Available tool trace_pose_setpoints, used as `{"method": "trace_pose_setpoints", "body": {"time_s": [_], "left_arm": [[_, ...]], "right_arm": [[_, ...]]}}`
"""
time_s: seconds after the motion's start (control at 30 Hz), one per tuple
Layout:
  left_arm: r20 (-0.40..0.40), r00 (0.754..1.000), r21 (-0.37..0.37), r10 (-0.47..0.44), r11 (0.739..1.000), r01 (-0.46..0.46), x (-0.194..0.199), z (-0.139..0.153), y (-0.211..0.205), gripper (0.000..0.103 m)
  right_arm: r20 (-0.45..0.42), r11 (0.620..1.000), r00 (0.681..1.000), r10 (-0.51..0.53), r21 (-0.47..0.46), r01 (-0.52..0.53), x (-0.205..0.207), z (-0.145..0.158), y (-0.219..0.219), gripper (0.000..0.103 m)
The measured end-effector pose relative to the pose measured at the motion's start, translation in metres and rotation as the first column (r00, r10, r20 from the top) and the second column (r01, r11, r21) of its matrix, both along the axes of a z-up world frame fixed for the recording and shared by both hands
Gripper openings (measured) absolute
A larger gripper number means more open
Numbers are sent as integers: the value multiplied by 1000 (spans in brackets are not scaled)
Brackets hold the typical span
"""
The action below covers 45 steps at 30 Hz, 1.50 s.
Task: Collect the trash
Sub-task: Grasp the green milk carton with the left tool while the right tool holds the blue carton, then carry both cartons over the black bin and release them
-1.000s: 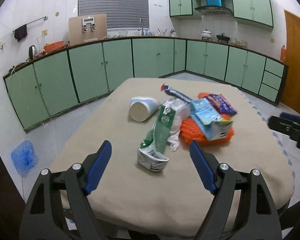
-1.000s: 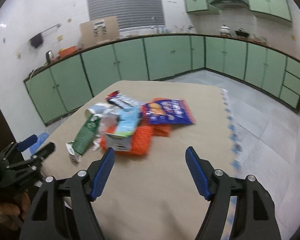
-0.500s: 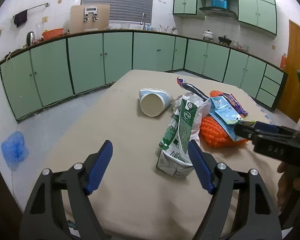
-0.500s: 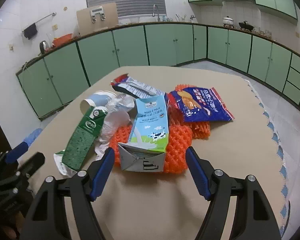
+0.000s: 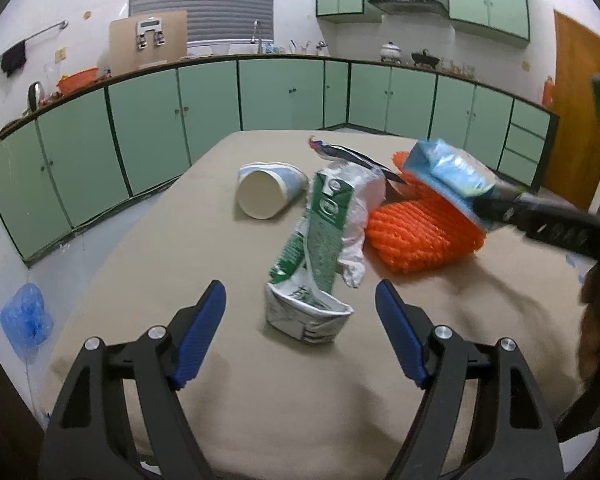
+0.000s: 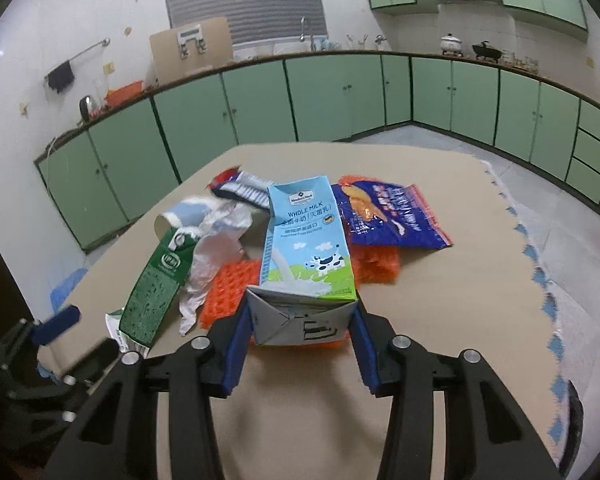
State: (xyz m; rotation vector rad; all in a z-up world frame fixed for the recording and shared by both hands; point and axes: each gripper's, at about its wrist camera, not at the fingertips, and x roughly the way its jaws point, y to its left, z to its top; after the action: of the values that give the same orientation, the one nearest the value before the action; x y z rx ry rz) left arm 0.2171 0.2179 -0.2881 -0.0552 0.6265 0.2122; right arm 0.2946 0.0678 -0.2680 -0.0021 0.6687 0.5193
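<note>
Your right gripper [image 6: 302,344] has its blue pads pressed against both sides of the light-blue whole-milk carton [image 6: 306,256], gripping its folded base above the orange plastic mesh [image 6: 230,286] on the beige table [image 6: 440,280]. Your left gripper [image 5: 300,328] hangs wide open, holding nothing, just before the flattened green-and-white carton [image 5: 314,256]. A tipped white paper cup [image 5: 266,192] lies beyond it.
</note>
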Motion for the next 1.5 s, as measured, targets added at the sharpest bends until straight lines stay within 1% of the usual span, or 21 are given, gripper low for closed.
{"method": "trace_pose_setpoints", "body": {"time_s": [0.17, 0.33, 0.37, 0.43, 0.47, 0.5, 0.6, 0.73, 0.9, 1.03, 1.17, 1.3, 1.5], "left_arm": [[-54, 998, 25, 13, 1000, -12, 11, -12, -4, 76], [-94, 995, 5, 35, 999, -35, 23, -22, 3, 76], [-102, 994, 7, 41, 999, -40, 24, -23, 3, 73], [-128, 991, 4, 39, 999, -39, 29, -27, 5, 50], [-141, 989, -4, 36, 999, -37, 31, -29, 6, 46], [-136, 990, -6, 42, 999, -43, 31, -27, 8, 45], [-82, 994, 0, 70, 998, -70, 19, -13, 9, 43], [-28, 994, -27, 110, 994, -110, 1, 5, 14, 43], [8, 992, -46, 124, 991, -123, -18, 23, 9, 43], [31, 993, -55, 113, 992, -111, -29, 38, 1, 43], [54, 995, -52, 80, 996, -77, -33, 53, -14, 43], [72, 997, -52, 25, 998, -22, -32, 63, -40, 43], [86, 991, -48, -107, 993, 111, -20, 70, -101, 43]], "right_arm": [[8, 999, 999, -34, 25, 34, -3, 10, -28, 46], [12, 999, 999, -37, 26, 37, -9, 11, -38, 46], [12, 999, 999, -38, 25, 37, -10, 10, -39, 46], [7, 999, 999, -37, 26, 37, -10, 10, -42, 46], [4, 999, 999, -37, 27, 37, -10, 10, -44, 46], [2, 999, 999, -36, 30, 36, -10, 10, -45, 46], [10, 999, 999, -32, 29, 32, -15, 13, -50, 46], [13, 999, 999, -31, 37, 30, -20, 18, -57, 46], [24, 999, 999, -25, 38, 24, -30, 28, -67, 46], [41, 998, 998, -37, 47, 35, -40, 39, -81, 46], [52, 997, 997, -54, 49, 51, -49, 47, -99, 46], [60, 995, 995, -86, 47, 83, -60, 53, -124, 46], [55, 984, 983, -173, 44, 171, -73, 54, -175, 46]]}}
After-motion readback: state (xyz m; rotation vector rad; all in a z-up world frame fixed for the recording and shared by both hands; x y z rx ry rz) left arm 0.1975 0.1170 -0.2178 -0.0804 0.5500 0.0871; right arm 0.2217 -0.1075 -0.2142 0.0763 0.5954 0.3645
